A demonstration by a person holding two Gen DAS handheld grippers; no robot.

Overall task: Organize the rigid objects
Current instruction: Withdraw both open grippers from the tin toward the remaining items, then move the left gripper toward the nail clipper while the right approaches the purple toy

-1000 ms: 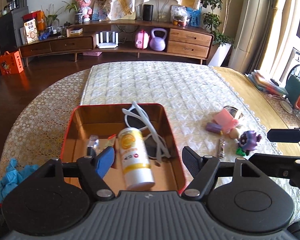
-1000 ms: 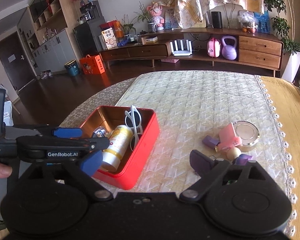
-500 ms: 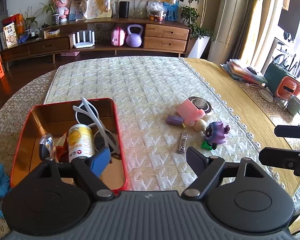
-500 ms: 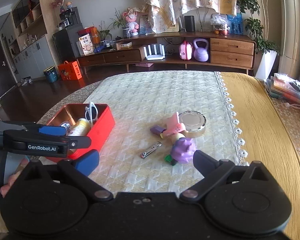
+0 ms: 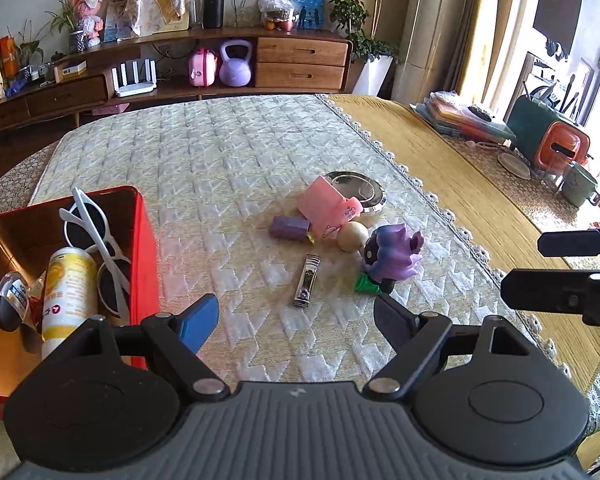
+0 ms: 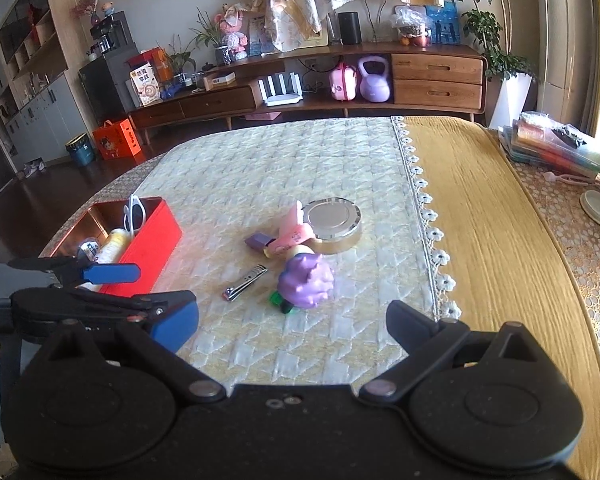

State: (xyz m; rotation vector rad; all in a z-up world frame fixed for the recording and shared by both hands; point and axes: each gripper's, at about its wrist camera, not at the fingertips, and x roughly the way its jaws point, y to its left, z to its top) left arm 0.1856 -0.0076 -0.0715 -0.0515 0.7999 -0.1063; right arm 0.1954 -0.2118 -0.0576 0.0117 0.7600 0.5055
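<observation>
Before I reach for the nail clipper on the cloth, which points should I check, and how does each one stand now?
1. Left gripper open and empty: ok.
2. Right gripper open and empty: ok.
3. Nail clipper lies flat and apart from the other things: ok.
4. Purple toy clear of the clipper: ok, but it sits close beside it.
5. Room in the red box next to the sunglasses and the yellow bottle: ok, bare floor shows.
6. Grip on so thin a clipper: cannot tell.
</observation>
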